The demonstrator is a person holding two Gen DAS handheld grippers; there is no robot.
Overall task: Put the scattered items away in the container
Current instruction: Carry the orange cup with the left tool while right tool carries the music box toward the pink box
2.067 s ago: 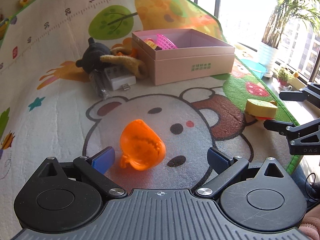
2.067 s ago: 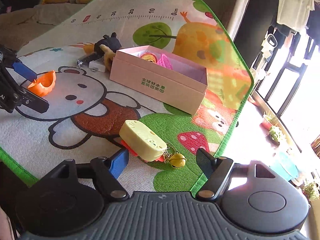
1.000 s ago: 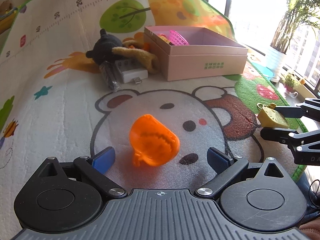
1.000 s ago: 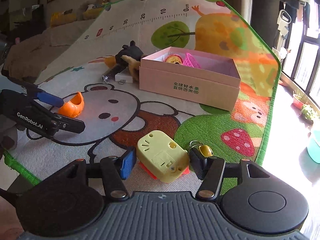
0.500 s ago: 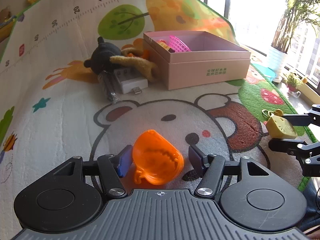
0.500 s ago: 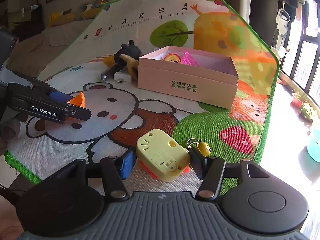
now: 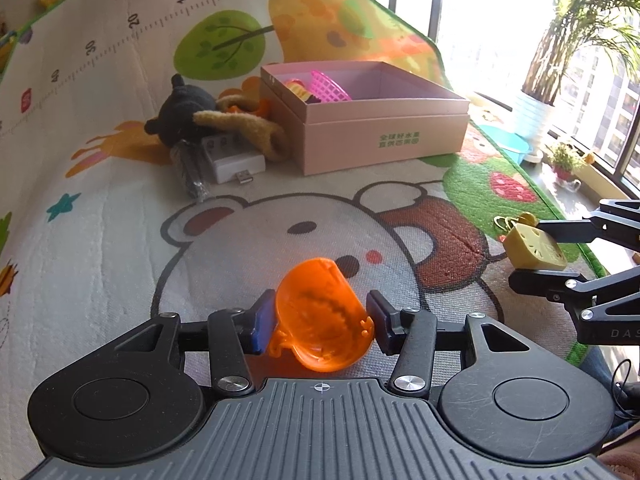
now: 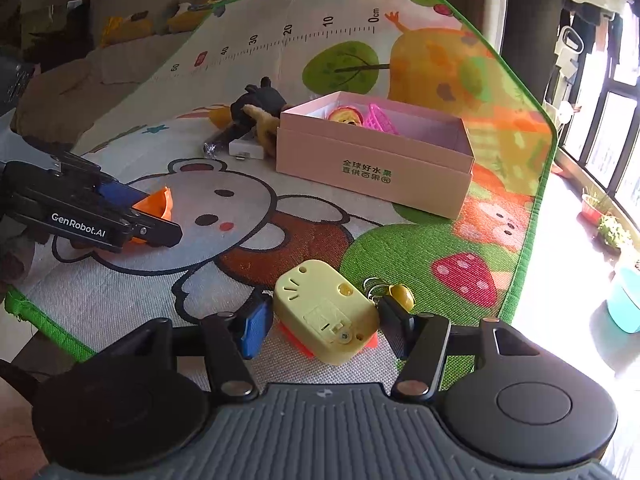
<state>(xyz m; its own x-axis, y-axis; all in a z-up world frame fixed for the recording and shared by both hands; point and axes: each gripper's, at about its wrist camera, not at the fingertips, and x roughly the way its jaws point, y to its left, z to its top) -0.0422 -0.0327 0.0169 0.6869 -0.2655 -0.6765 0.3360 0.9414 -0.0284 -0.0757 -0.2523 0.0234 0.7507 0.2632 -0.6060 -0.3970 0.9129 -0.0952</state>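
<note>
My left gripper (image 7: 320, 320) is shut on an orange plastic toy cup (image 7: 320, 316), held just above the play mat; it also shows in the right wrist view (image 8: 156, 204). My right gripper (image 8: 324, 324) is shut on a yellow toy box (image 8: 324, 312) with a small yellow bell (image 8: 402, 296) on a ring; the box also shows in the left wrist view (image 7: 532, 250). The open pink box (image 7: 384, 136) stands further back on the mat with a pink basket (image 7: 328, 86) and a yellow toy inside; it also shows in the right wrist view (image 8: 376, 164).
Left of the pink box lie a black plush toy (image 7: 184, 114), a tan plush piece (image 7: 244, 126), a white charger (image 7: 236, 160) and a dark tube (image 7: 190, 174). The mat's green edge (image 8: 532, 216) runs along the right, with windows and plant pots beyond.
My left gripper closed around the orange cup and lifted it slightly. My right gripper stayed shut on the yellow toy box and raised it a little off the mat.
</note>
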